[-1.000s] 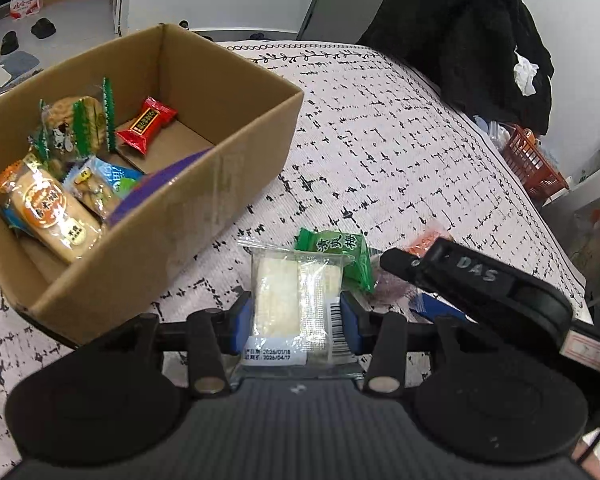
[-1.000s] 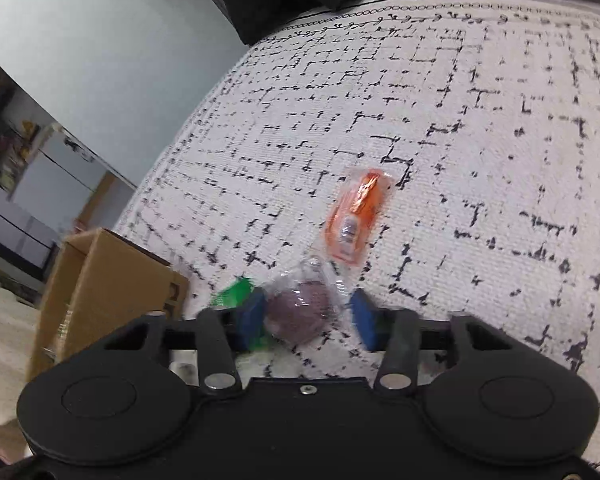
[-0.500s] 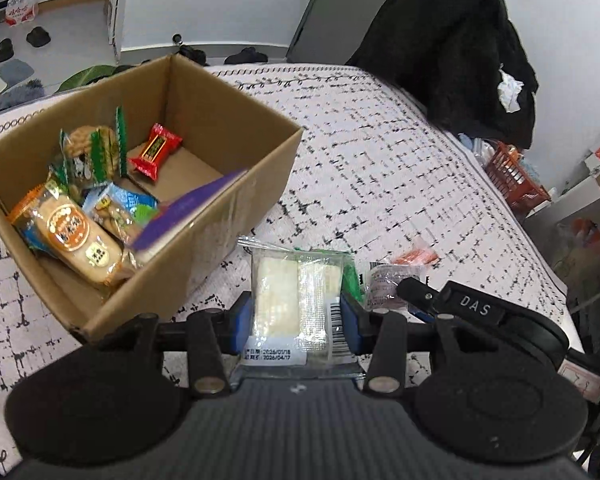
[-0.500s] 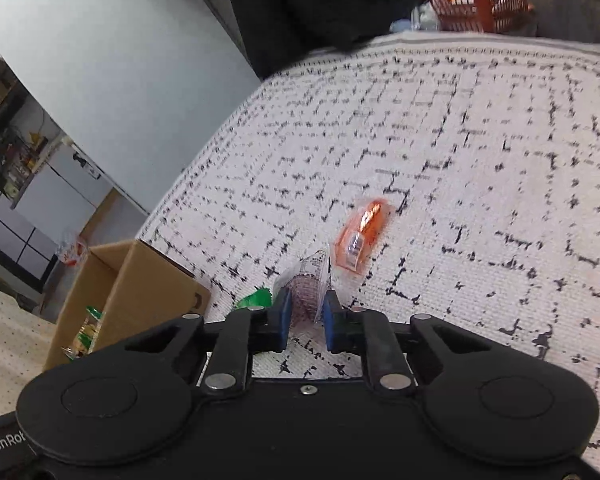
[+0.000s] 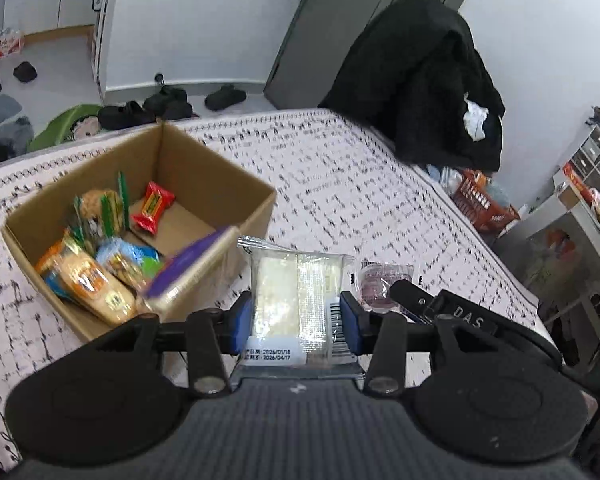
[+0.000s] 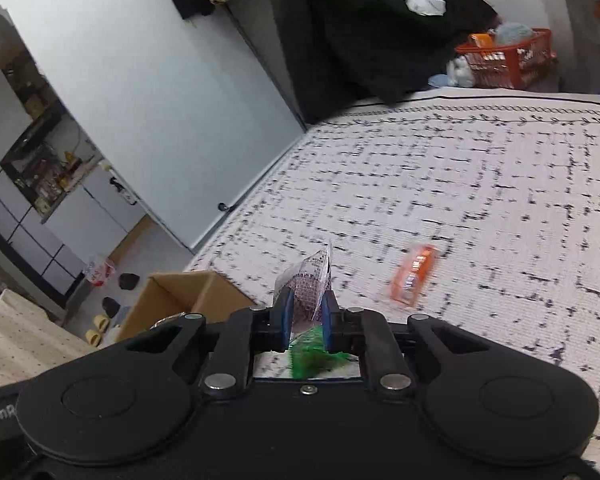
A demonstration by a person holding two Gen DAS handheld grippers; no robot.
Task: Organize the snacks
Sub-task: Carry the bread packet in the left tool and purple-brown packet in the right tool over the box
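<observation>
My left gripper [image 5: 296,316] is shut on a clear packet of pale cake [image 5: 294,296], held above the patterned cloth [image 5: 340,184] to the right of the cardboard box [image 5: 204,176]. The box holds several snack packs, among them a red one [image 5: 154,207]. My right gripper [image 6: 305,312] is shut on a small clear packet with a dark purple sweet [image 6: 306,284], lifted off the cloth; the same packet [image 5: 380,280] shows in the left wrist view, with the right gripper's body behind it. An orange packet [image 6: 414,276] and a green packet [image 6: 312,360] lie on the cloth.
A black coat [image 5: 420,80] hangs at the far edge of the cloth. An orange basket [image 6: 508,58] stands on the floor beyond it. Shoes [image 5: 168,102] lie on the floor past the box. Shelves [image 5: 596,184] stand at the right.
The right gripper shut on the purple sweet packet and lifted it off the cloth. Both grippers rose; the left kept its hold on the cake packet and the box now sits lower in view.
</observation>
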